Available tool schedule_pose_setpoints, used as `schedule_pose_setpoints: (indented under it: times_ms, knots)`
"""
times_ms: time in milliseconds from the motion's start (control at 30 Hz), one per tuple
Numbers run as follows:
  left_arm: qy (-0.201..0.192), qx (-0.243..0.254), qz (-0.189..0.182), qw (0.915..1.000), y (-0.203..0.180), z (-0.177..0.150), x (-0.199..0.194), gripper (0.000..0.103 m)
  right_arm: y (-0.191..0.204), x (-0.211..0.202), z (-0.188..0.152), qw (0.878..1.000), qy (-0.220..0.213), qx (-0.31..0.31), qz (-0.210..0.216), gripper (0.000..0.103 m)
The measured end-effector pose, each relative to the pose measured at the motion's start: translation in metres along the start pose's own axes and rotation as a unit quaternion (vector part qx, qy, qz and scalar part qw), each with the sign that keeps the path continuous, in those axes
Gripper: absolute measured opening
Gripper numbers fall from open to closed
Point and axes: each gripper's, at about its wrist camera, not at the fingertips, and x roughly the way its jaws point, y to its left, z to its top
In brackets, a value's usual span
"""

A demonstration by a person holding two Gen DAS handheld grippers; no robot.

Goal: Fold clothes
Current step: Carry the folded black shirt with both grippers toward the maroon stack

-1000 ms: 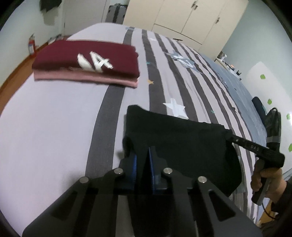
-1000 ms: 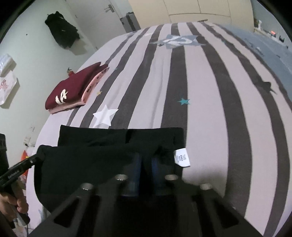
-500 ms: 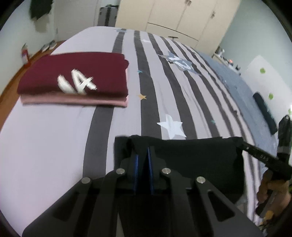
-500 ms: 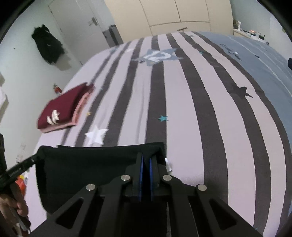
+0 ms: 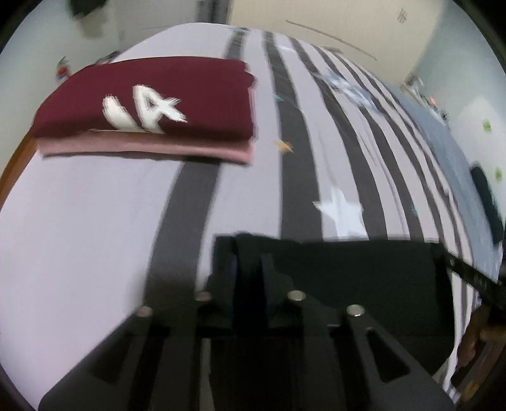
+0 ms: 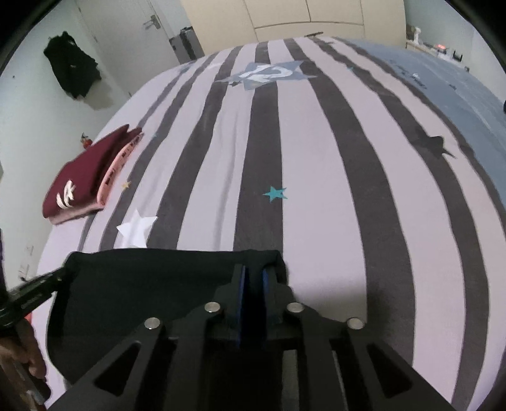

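A black garment [image 5: 348, 272] hangs stretched between my two grippers above the striped bed. My left gripper [image 5: 249, 268] is shut on its left corner. My right gripper [image 6: 253, 278] is shut on the right corner of the black garment [image 6: 151, 284]. The other gripper's tip shows at the cloth's far edge in each view, with a hand behind it. A folded maroon top [image 5: 151, 101] with white lettering lies on a folded pink one [image 5: 151, 148] at the bed's left side; in the right wrist view the maroon top [image 6: 79, 183] sits far left.
The bed [image 6: 316, 164] has grey and lilac stripes with star prints and a blue part at the right. A dark jacket [image 6: 72, 69] hangs on the left wall beside a door. Cream wardrobes [image 6: 300, 15] stand behind the bed. A dark object [image 5: 487, 202] lies at the bed's right edge.
Both grippers have lifted the black garment off the bed and carried it forward and left, toward the folded maroon stack, which now looks larger in the left wrist view.
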Motion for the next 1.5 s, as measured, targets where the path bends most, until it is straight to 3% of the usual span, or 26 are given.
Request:
schedule_pose_setpoints:
  times_ms: [67,167,267,367,600,733,800,900,1067,1300,1500]
  knots:
    - [-0.032,-0.006,0.014,0.9994,0.004,0.005,-0.014,0.028,-0.009,-0.012,0.006,0.999,-0.022,0.013,0.021,0.013]
    - [-0.085,0.001,0.032,0.9959,0.006,0.011,-0.038,0.027,-0.008,-0.031,0.010,0.998,-0.061,0.005,-0.013,0.017]
    - [-0.102,0.029,0.000,0.9943,-0.010,0.007,-0.056,0.026,0.002,-0.046,0.009,0.996,-0.085,-0.014,-0.028,0.017]
    - [-0.085,0.073,-0.042,0.9928,-0.044,-0.003,-0.054,0.008,0.032,-0.041,0.000,0.996,-0.076,-0.042,0.004,0.017]
    - [-0.036,0.091,-0.097,0.9905,-0.089,-0.016,-0.018,0.002,0.084,0.009,-0.021,0.994,-0.031,-0.073,0.078,0.013]
    - [-0.009,0.102,-0.083,0.9913,-0.089,-0.031,0.009,0.000,0.082,0.030,-0.031,0.995,-0.008,-0.062,0.072,0.008]
    - [-0.006,0.096,-0.084,0.9919,-0.083,-0.036,0.014,0.000,0.075,0.031,-0.033,0.996,-0.006,-0.059,0.065,0.000]
    - [-0.015,0.091,-0.069,0.9933,-0.077,-0.032,0.005,0.000,0.059,0.026,-0.032,0.997,-0.010,-0.054,0.051,0.000]
    - [-0.028,0.049,-0.025,0.9981,-0.031,-0.028,-0.010,0.000,0.033,0.018,-0.032,0.998,-0.017,-0.046,0.027,0.000]
    - [-0.032,0.062,-0.012,0.9975,-0.008,-0.039,-0.018,0.000,0.011,0.009,-0.037,0.998,-0.022,-0.050,0.013,0.000]
    - [-0.033,0.056,-0.009,0.9978,0.005,-0.039,-0.016,0.000,-0.004,0.012,-0.028,0.999,-0.032,-0.018,-0.001,0.000]
